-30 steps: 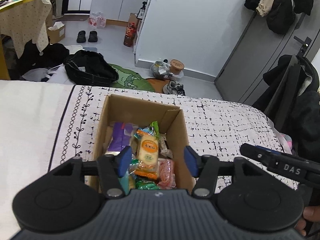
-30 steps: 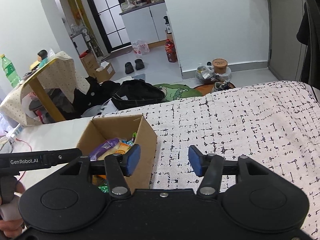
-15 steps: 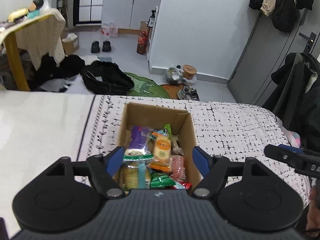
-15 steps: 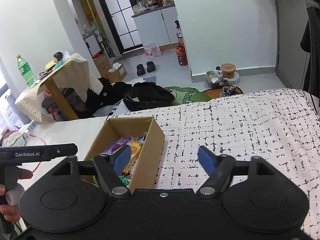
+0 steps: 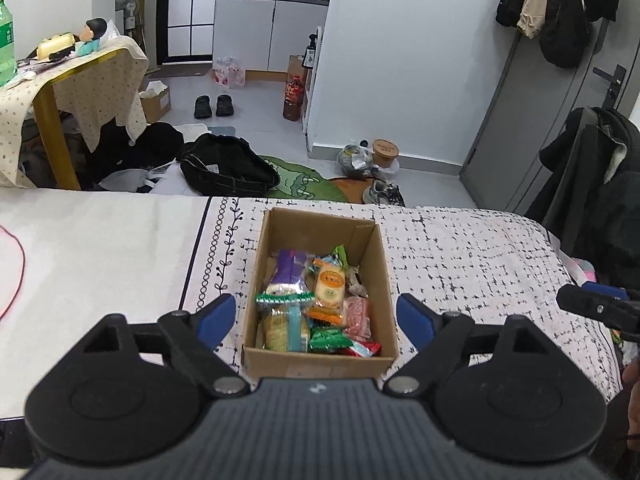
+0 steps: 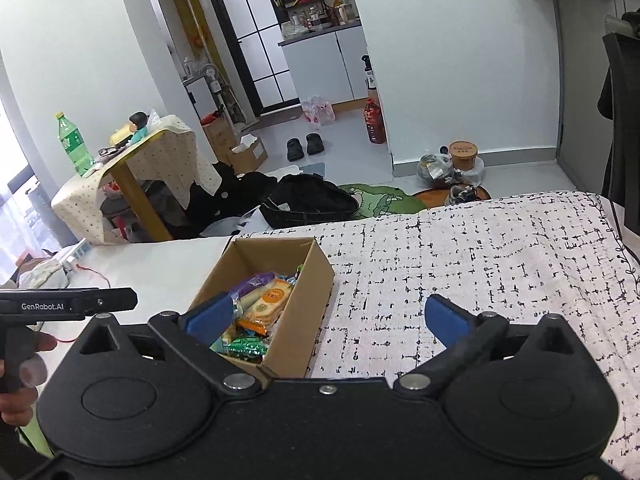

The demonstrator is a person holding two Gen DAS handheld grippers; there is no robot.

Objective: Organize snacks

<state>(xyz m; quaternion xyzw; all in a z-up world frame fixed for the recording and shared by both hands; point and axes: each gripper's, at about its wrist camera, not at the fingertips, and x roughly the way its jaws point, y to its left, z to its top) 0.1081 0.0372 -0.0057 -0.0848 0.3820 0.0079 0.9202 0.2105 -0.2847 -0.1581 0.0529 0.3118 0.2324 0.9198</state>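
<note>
bed: white bedspread with black grid print [image 5: 460, 256], everything sits on it
box: open brown cardboard box [image 5: 382, 276], long axis running straight away from the left gripper
snacks: pile of colourful wrapped snack packets [image 5: 316, 304], all inside the box
left gripper [image 5: 316, 316]: dead ahead of the box and nearer, blue pads opening, nothing pinched
right gripper [image 6: 326, 320]: box sits ahead-left, jaws opening wide, empty too

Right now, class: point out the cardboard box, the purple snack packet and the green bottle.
Cardboard box [image 5: 382, 264], left wrist view, on its right wall.
Purple snack packet [image 5: 291, 268], left wrist view, on the packet's purple upper half.
Green bottle [image 6: 72, 144], right wrist view, on its labelled body.
</note>
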